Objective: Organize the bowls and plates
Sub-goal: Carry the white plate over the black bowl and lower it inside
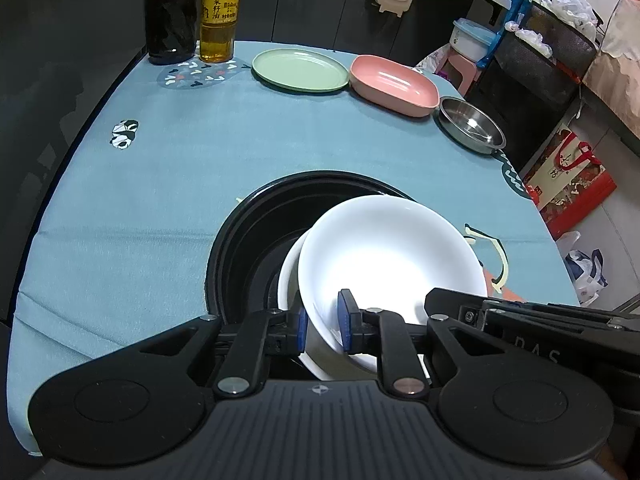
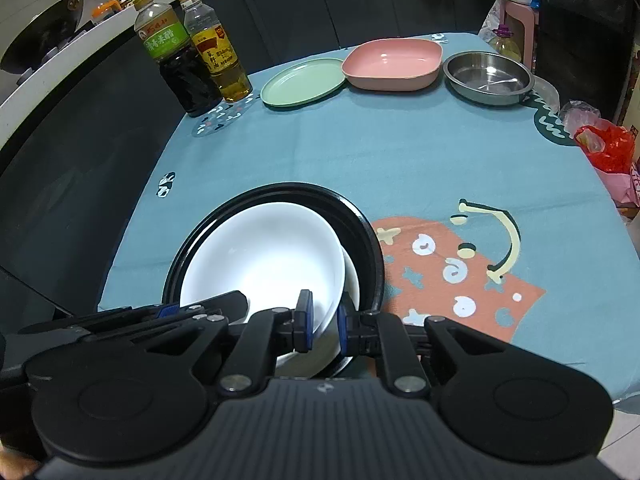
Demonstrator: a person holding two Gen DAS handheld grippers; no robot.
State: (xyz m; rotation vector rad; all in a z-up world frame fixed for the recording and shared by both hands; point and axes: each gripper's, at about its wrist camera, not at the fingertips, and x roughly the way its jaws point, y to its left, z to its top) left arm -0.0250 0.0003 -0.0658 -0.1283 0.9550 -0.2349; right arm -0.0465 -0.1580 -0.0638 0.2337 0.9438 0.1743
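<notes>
**Both tongs on white bowl over black dish**

L tongs [image 1: 323, 322] pinch the near rim of the top white bowl [image 1: 386, 256], one blue pad inside, one outside. R tongs [image 2: 323, 322] grip the same bowl's rim too. It sits tilted in a second white bowl [image 1: 289, 276], both inside the black dish [image 1: 256, 232] at 6 o'clock on the desk [image 1: 168, 160]. Green plate [image 1: 299, 70], pink dish [image 1: 394, 84], steel bowl [image 1: 471, 127] line up at 12–1 o'clock; two bottles [image 1: 192, 8] at 11.

Left gripper [image 1: 323, 320] jaws clamp white bowl [image 1: 386, 260] rim, tilted over black plate [image 1: 248, 240].
</notes>
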